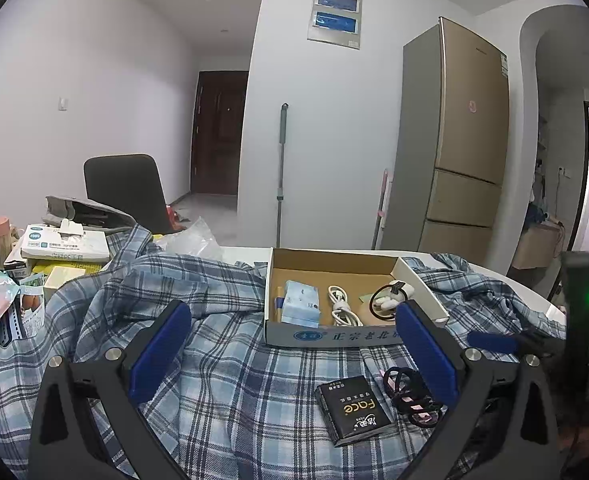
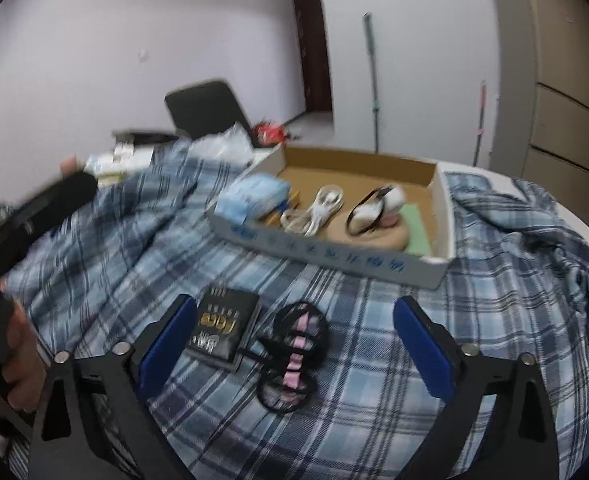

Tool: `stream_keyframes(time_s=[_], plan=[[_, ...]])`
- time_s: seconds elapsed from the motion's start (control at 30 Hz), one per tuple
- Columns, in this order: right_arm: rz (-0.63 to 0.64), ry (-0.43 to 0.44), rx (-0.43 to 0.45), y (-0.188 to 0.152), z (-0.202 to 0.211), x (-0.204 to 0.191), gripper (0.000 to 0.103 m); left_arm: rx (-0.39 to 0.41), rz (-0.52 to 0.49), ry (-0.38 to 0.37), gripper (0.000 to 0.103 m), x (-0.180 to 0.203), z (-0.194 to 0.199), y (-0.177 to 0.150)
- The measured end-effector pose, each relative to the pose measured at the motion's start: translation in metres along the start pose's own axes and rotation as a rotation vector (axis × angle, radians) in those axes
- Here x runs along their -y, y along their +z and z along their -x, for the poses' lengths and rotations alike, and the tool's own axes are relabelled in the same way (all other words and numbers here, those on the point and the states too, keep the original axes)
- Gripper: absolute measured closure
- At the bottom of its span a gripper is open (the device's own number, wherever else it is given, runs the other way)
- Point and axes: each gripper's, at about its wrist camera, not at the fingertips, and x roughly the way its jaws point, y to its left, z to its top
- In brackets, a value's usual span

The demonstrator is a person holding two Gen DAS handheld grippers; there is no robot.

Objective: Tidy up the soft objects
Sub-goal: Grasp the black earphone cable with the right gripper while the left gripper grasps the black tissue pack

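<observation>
Tools left [image 1: 290, 342] and right [image 2: 294, 336] gape empty; only left view shows tissue packs [image 1: 64, 244].

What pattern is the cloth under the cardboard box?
Blue, white and dark plaid; the cloth lies beneath the cardboard box. Sharpest in the left wrist view.

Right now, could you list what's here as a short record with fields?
Surface: blue plaid cloth
Container: open cardboard box, resting on the cloth
In box: pale blue tissue pack, coiled white cable
On cloth, outside box: black "Face" tissue packet, black-and-pink hair ties
Left gripper: open, empty
Right gripper: open, over the hair ties
</observation>
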Motion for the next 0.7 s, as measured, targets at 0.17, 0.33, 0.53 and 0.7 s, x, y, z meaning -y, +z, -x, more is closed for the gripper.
stream_keyframes(time_s=[0.17,0.33,0.53,0.7], plan=[[0.029,-0.014,-0.093,-0.006,-0.018,-0.005,0.025,0.0,-0.002,-0.003,0.0,0.001,0.0,0.0],[0.008,-0.03,-0.131,-0.008,-0.026,0.0,0.045,-0.008,-0.001,-0.004,0.0,0.002,0.0,0.0],[0.001,-0.033,-0.147,-0.009,-0.028,0.001,0.075,-0.014,-0.003,-0.005,0.0,0.003,-0.001,0.0],[0.006,-0.027,-0.158,-0.009,-0.029,-0.001,0.077,-0.019,-0.002,-0.004,0.0,0.002,-0.002,0.0]])
